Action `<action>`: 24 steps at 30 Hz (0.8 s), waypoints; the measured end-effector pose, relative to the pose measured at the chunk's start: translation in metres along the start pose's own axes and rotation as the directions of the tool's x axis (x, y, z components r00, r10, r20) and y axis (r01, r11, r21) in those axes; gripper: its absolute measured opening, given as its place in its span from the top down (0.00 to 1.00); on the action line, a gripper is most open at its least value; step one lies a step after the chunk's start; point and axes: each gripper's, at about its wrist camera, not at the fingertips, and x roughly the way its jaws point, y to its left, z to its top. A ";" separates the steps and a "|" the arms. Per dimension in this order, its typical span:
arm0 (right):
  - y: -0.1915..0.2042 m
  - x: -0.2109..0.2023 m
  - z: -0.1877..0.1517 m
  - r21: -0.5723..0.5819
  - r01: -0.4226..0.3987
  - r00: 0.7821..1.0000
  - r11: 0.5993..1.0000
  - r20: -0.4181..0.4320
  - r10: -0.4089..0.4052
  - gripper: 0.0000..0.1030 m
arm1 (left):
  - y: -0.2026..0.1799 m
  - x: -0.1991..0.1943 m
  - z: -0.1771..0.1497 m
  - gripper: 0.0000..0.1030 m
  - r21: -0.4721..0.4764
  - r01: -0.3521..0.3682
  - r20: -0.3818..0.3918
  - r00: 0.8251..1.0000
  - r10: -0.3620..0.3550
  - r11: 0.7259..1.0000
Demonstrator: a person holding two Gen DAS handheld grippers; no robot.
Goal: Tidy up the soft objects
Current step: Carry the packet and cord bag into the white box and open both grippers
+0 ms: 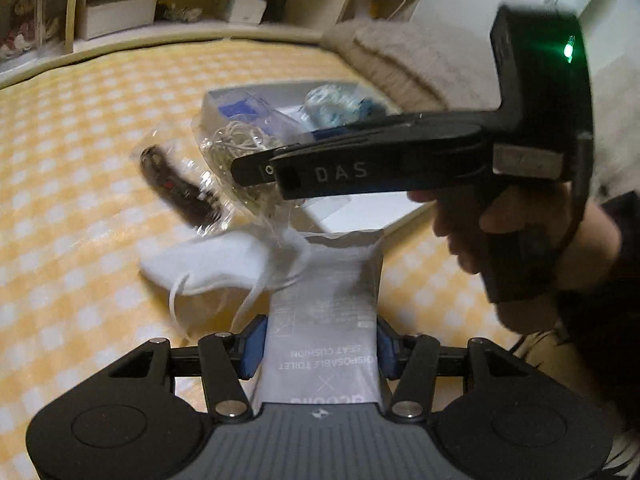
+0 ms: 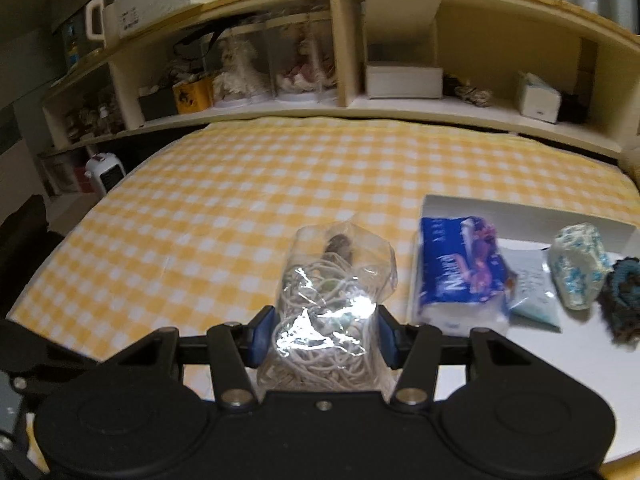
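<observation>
Clamped between the blue pads of my left gripper (image 1: 318,346) is a grey packet of disposable toilet seat cushion (image 1: 326,300), running from the camera toward twelve o'clock over the yellow checked bedsheet (image 1: 80,160). Just past its far end, at about eleven o'clock, a white face mask (image 1: 208,266) is lying on the sheet with its ear loops trailing toward me. Beyond that, at eleven o'clock, a dark object in clear wrap (image 1: 180,188) is lying on the sheet, too blurred for me to name.

Coming in from three o'clock, my right hand (image 1: 468,232) is gripping the black handle of the other tool. In its own view, my right gripper (image 2: 320,334) is squeezing a clear plastic bag of coiled white cord (image 2: 328,312), the blue pads pressing its sides, the bag sticking out toward twelve o'clock above the sheet.

At two o'clock in that view, a white tray (image 2: 520,210) is sitting on the bed. Inside it, from left to right, a blue Natural tissue pack (image 2: 460,276), a pale blue sachet (image 2: 534,292), a white-and-blue spotted bundle (image 2: 580,268) and a dark teal knitted piece (image 2: 624,296) are lying side by side.

Across the top, a cream headboard shelf (image 2: 344,108) is holding boxes and jars.
</observation>
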 end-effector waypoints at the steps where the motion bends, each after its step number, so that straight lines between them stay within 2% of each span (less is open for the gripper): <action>1: -0.003 -0.005 0.001 0.007 0.001 1.000 1.000 0.012 -0.001 0.48 | -0.001 -0.002 0.002 0.47 -0.006 0.020 0.015 1.000 -0.020 1.000; 3: -0.008 -0.015 0.005 0.022 0.007 0.999 1.000 0.036 -0.007 0.48 | -0.004 -0.007 0.005 0.47 0.003 0.023 0.042 0.999 -0.023 1.000; 8: -0.026 -0.046 0.014 0.075 0.027 0.993 0.997 0.111 -0.036 0.48 | -0.015 -0.017 0.007 0.46 0.040 -0.020 0.088 0.996 0.017 0.999; 12: -0.037 -0.072 0.018 0.095 0.030 0.985 0.995 0.164 -0.046 0.48 | -0.023 -0.030 0.011 0.46 0.056 -0.046 0.161 0.986 0.037 0.997; 16: -0.049 -0.093 0.022 0.109 0.033 0.977 0.993 0.204 -0.055 0.48 | -0.030 -0.039 0.020 0.46 0.049 -0.088 0.234 0.969 0.074 0.995; 22: -0.068 -0.110 0.028 0.089 0.066 0.971 0.994 0.222 -0.084 0.48 | -0.027 -0.039 0.046 0.46 -0.052 -0.178 0.309 0.933 0.185 0.983; 24: -0.080 -0.113 0.024 0.107 0.073 0.971 0.992 0.221 -0.096 0.48 | -0.029 -0.035 0.056 0.46 -0.062 -0.191 0.326 0.924 0.201 0.980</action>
